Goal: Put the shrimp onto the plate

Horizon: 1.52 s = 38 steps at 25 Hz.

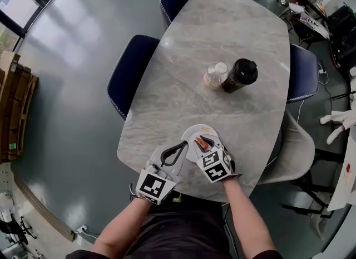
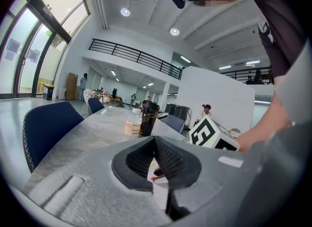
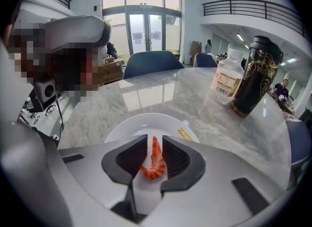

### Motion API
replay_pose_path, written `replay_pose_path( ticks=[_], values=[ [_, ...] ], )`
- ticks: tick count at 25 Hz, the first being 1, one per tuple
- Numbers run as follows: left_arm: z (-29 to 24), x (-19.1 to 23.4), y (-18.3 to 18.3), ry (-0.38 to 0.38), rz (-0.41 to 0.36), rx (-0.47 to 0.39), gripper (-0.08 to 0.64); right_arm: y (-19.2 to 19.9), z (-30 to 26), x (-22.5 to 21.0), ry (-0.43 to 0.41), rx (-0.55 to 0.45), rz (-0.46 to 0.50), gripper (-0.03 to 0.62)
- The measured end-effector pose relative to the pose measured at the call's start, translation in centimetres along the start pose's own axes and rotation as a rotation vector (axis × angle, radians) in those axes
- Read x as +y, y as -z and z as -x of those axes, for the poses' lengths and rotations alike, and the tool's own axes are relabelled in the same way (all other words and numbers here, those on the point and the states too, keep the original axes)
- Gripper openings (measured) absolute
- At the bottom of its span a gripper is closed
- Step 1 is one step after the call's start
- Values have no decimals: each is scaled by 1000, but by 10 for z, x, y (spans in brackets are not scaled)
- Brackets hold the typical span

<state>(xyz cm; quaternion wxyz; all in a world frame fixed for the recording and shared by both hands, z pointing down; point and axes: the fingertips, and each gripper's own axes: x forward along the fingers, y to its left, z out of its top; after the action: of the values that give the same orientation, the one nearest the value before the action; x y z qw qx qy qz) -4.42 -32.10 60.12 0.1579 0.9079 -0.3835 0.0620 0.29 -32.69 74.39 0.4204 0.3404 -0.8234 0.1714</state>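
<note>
A: Biggest first?
B: Grey marble desk [image 1: 222, 40]. The white plate [image 3: 141, 123] sits near its closest edge, straight under and ahead of the right claw [image 3: 155, 140].

A: Right claw's state?
B: Jaws parted. The shrimp [image 3: 154, 160] is in the gap, but the pads aren't squeezing it. There's daylight on its left side, and on the right it's close to the pad or just brushing it. I'd call that no grip.

A: Left claw?
B: The left claw [image 2: 155, 139] has its tips closed together and nothing in it. It's parked just beside the plate's left rim and plays no part here.

A: Where's the shrimp relative to the right claw?
B: Dead centre between the jaws, over the plate's middle. Its long axis runs along the jaws: the thin end points away from the claw and the curled fat end sits back toward the claw's throat. The right claw is much the nearer one.

A: Is it on the plate?
B: Looks like it's lying on the white surface, though I can't confirm contact from these angles. My judgement is placement is basically done. The next move is to lift straight back along that axis so neither pad drags it.

A: How does it look?
B: Orange-red with paler bands across the body, hooked into a J. Small, and likely slippery.
</note>
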Motion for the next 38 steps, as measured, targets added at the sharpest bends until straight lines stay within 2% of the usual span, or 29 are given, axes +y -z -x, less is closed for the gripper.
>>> replay_pose_path(
  ticks=[2, 8, 10, 13, 17, 23, 33, 38],
  values=[
    [0, -1, 0, 0, -2, 3, 8, -2, 1, 0, -5, -4, -2, 100],
    [6, -7, -12, -2, -33, 27, 7, -27, 40, -3, 22, -98, -42, 100],
    [10, -14, -20, -1, -32, 36, 7, -40, 64, 0, 24, -155, -81, 82],
    [19, -23, -40, -6, -25, 43, 8, -70, 108, 4, 34, -279, -132, 17],
    [31, -43, -76, -9, -26, 44, 8, -108, 171, 14, 20, -430, -187, 3],
    [53, -72, -132, 12, -27, 7, 8, -153, 249, 21, 12, -603, -259, 2],
    [87, -126, -200, 48, -60, -81, 8, -181, 335, 39, -16, -791, -285, 2],
    [100, -144, -224, 66, -98, -118, 8, -193, 367, 49, -6, -871, -254, 0]
  ],
)
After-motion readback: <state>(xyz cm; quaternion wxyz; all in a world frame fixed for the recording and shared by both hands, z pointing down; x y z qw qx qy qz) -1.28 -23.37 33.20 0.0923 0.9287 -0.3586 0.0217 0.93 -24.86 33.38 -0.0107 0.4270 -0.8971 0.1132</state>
